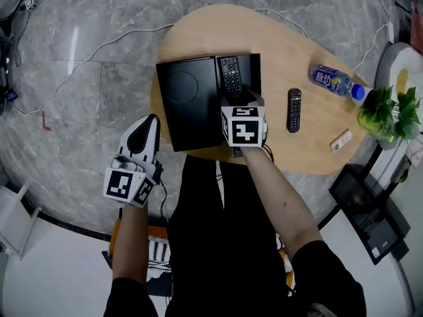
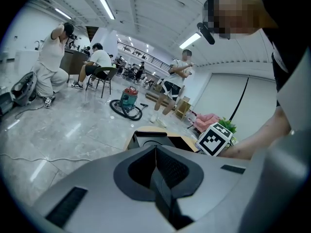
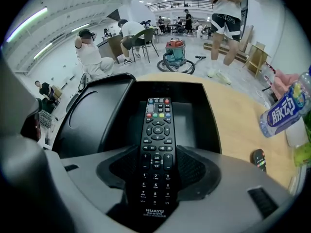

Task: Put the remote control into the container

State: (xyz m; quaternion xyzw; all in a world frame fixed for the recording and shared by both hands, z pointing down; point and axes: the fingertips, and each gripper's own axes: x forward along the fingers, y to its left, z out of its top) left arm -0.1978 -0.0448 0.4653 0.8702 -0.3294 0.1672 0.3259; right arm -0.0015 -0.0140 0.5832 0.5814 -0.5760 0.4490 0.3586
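Remote control [image 3: 156, 130] clamped in fingers of right gripper [image 3: 154, 171] above black container [image 1: 192, 104] at left edge of desk [image 1: 310, 137], left gripper [image 2: 155, 154] fingers together

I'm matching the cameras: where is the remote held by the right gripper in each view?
Head view: remote, upper middle.
Left gripper view: not in it.
Right gripper view: centre, clamped between the jaws.
Shared landmark: black container, seen in all three.
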